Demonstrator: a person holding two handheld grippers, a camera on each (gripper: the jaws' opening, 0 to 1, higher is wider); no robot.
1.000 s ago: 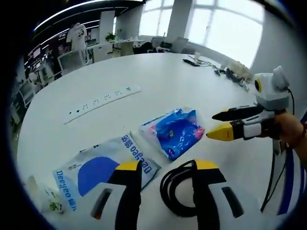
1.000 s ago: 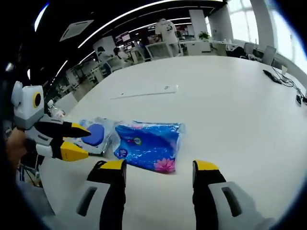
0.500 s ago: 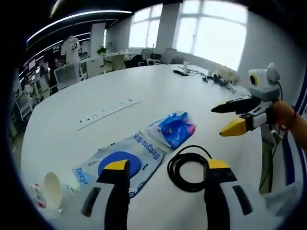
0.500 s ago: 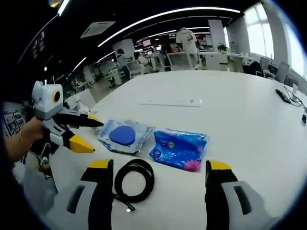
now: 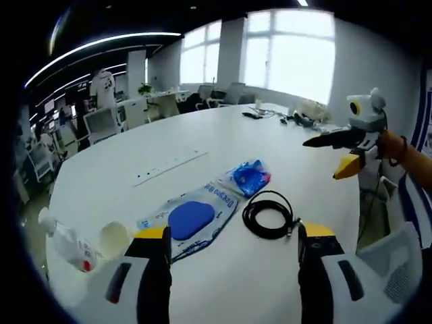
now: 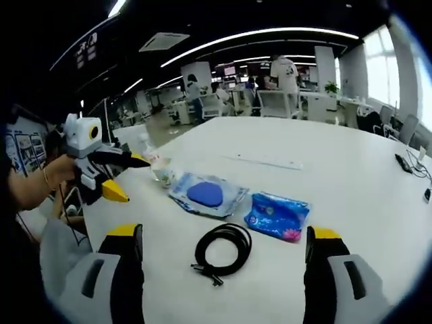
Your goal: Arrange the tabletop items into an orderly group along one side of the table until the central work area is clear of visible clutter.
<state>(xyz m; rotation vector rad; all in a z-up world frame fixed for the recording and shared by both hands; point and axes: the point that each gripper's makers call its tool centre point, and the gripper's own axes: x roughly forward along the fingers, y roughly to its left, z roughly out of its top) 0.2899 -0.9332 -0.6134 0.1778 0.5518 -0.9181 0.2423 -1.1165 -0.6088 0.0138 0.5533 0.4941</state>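
Hovering above white table (image 5: 223, 138), both hand-held grippers parted, empty

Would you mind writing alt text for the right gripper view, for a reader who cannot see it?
A white table holds a coiled black cable, a blue tissue pack and a clear pouch with a blue disc. The right gripper, jaws open, rises from the bottom; the left gripper, also open, is held at left.
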